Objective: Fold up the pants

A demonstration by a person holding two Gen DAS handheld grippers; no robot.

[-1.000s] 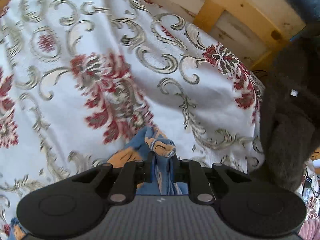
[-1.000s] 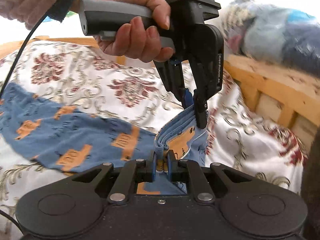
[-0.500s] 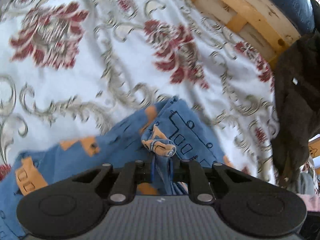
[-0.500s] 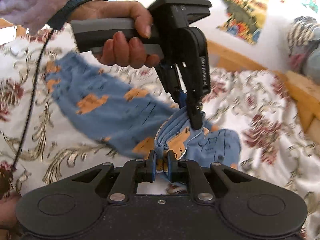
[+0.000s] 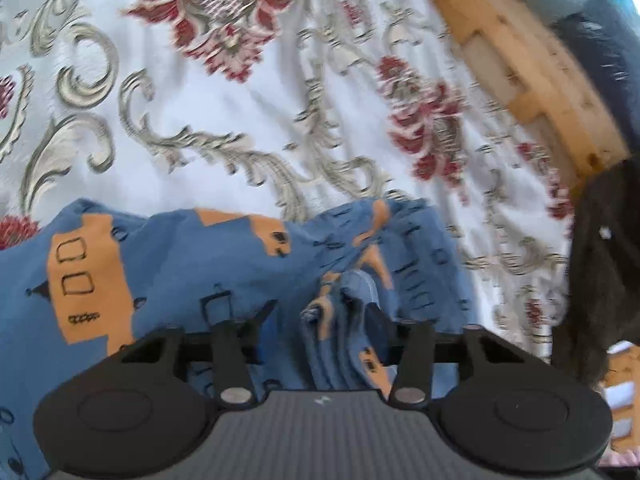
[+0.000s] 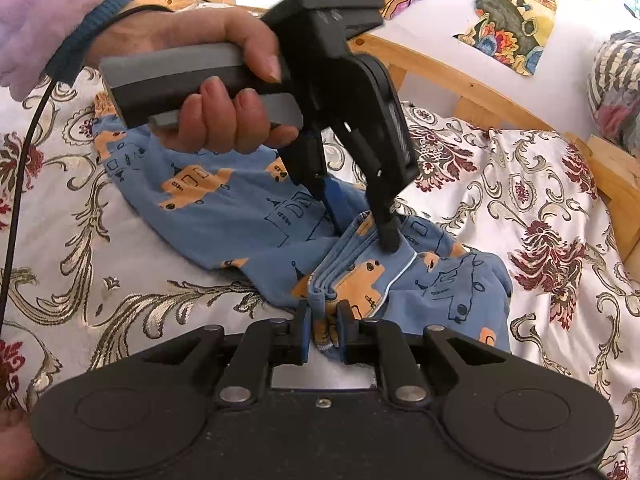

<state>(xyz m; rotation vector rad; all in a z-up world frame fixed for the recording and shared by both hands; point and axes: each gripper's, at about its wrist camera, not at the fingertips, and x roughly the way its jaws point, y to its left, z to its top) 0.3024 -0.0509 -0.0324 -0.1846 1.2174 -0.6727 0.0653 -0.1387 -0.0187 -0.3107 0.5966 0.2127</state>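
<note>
Pants (image 5: pixel 172 276), blue with orange vehicle prints, fill the lower part of the left wrist view, lying on the flowered bedspread (image 5: pixel 240 128) with the wooden bed frame (image 5: pixel 532 80) beyond; the left gripper (image 5: pixel 320 320) has its jaws spread wide, and a bunched edge of the cloth stands loose in the gap, nearer the right-hand finger; whether that finger touches the fabric I cannot tell, since the frame is blurred; by my reading this is the setting-down of a fold, with the left side letting go.

From the right wrist view the pants (image 6: pixel 224 208) lie spread across the bedspread (image 6: pixel 520 200), one part reaching toward the far left and a rumpled part near the camera; the right gripper (image 6: pixel 322 330) has its jaws drawn close together and pinches a stacked edge of the cloth between them; the left gripper (image 6: pixel 356 220), held in a hand (image 6: pixel 208 92), points down with one fingertip resting on the same folded edge and the jaws apart.

Next, I judge, the right side must lay its edge flat and release, then the layers want smoothing and squaring.
</note>
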